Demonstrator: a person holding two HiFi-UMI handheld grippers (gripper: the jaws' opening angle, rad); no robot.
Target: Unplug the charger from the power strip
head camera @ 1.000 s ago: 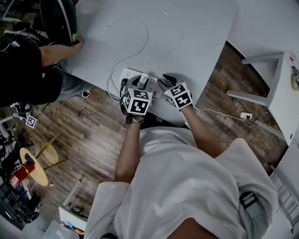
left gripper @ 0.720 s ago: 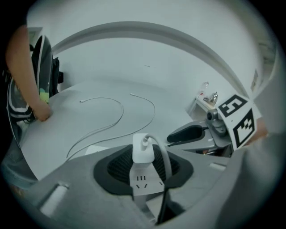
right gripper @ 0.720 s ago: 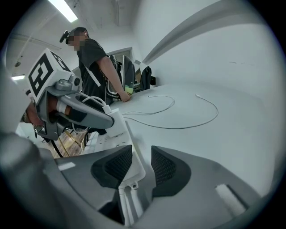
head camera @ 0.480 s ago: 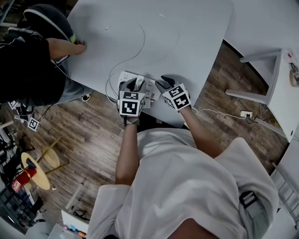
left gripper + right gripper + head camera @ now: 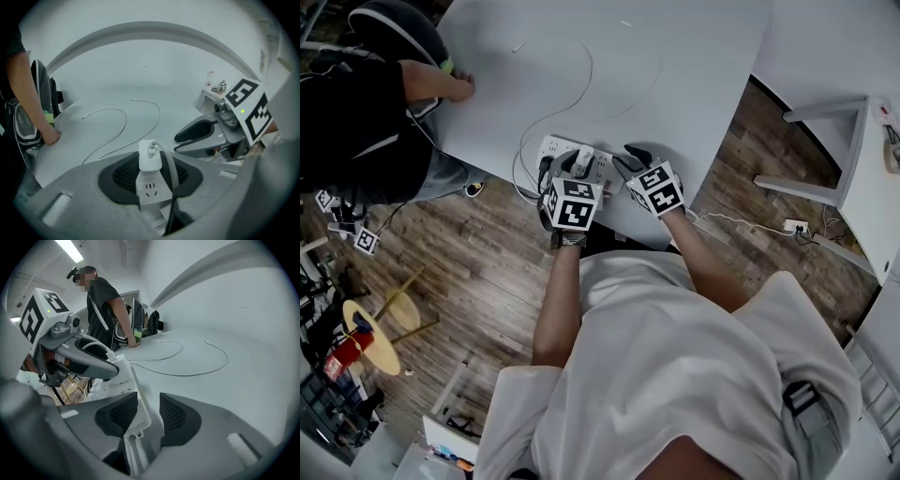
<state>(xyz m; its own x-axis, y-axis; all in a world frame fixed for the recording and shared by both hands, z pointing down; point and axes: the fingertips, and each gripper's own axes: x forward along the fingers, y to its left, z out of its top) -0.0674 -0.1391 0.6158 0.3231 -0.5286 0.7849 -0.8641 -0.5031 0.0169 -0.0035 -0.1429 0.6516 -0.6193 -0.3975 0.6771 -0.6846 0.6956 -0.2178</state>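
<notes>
A white power strip (image 5: 565, 149) lies near the front edge of the white table (image 5: 694, 56). A white charger (image 5: 150, 157) stands plugged into it, with a white cable (image 5: 123, 123) trailing off across the table. My left gripper (image 5: 567, 169) is shut across the strip (image 5: 150, 191), its pads (image 5: 117, 176) on both sides just below the charger. My right gripper (image 5: 623, 161) stands at the strip's right end (image 5: 123, 380). Its jaws have just been opening; the strip's end lies between the pads (image 5: 176, 416), with a gap on the right side.
A person in black (image 5: 356, 122) at the left rests a hand (image 5: 459, 86) on the table. The strip's black cord (image 5: 172, 213) runs off the front edge. A white cable (image 5: 584, 82) loops over the table. A white stand (image 5: 858, 178) is at the right.
Both grippers stay at the power strip. The person at the left has shifted an arm slightly along the table's edge.
</notes>
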